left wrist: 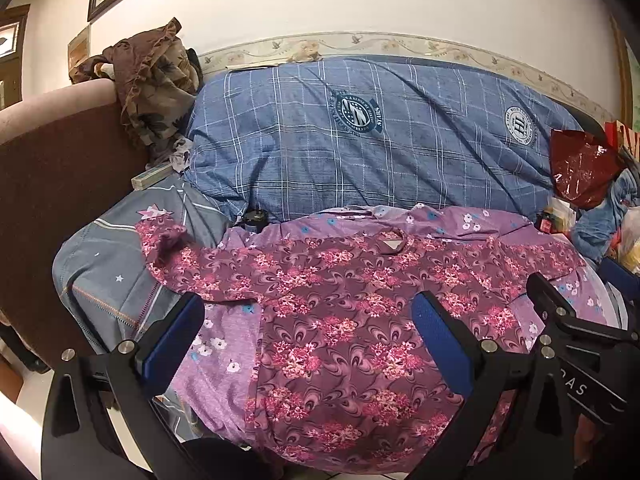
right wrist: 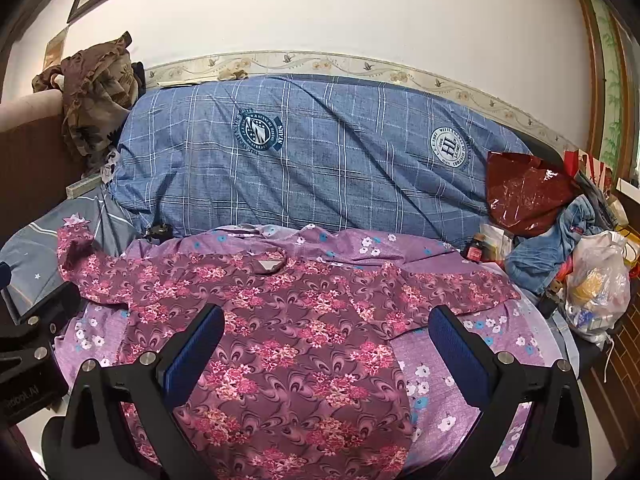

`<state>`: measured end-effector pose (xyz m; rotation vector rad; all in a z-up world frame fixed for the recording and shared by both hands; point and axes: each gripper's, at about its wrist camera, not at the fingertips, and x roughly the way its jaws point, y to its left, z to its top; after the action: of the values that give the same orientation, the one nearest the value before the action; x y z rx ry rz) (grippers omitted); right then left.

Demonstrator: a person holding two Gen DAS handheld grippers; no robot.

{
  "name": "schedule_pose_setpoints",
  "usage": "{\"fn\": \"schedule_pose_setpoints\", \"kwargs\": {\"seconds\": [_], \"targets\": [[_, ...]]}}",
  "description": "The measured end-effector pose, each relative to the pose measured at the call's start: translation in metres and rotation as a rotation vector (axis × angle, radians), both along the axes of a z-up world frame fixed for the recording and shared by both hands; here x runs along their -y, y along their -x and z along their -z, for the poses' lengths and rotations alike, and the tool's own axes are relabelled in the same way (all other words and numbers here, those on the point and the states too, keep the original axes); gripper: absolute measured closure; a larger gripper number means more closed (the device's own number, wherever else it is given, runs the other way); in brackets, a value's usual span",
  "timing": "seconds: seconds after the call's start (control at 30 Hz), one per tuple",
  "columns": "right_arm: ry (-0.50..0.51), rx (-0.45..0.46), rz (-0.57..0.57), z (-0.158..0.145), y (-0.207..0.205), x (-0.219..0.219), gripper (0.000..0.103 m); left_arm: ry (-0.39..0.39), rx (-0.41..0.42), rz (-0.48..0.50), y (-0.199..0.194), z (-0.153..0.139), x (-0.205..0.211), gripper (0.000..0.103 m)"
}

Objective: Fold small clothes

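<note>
We see the floral top (left wrist: 332, 320) spread flat, front down or up we cannot tell, on the lilac flowered sheet (left wrist: 224, 344), its hem nearest us and its neckline at the far side. Both sleeves lie stretched out sideways from the top's body. Beyond the top sits the blue checked quilt (left wrist: 360, 152); off the top's right sleeve we see a red plastic bag (right wrist: 524, 196) and other clutter. Our worry: the top is thin and sits on a soft, loose sheet, so a pinch could gather the sheet too and drag it into the fold. Our left gripper (left wrist: 308, 340) and right gripper (right wrist: 328, 348) both hover over the top's body, jaws spread as wide as they go, gripping nothing.
</note>
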<state>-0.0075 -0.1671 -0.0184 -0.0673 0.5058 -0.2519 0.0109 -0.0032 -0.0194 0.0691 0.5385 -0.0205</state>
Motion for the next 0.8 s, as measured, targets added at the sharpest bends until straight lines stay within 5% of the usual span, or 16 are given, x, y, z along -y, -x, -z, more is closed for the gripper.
{"fn": "schedule_pose_setpoints", "kwargs": {"seconds": [0.8], "targets": [[-0.004,-0.008,0.003,0.0026,-0.0051,0.0040,0.001,-0.016,-0.015,0.025,-0.0020,0.0039,0.0077,0.000]]}}
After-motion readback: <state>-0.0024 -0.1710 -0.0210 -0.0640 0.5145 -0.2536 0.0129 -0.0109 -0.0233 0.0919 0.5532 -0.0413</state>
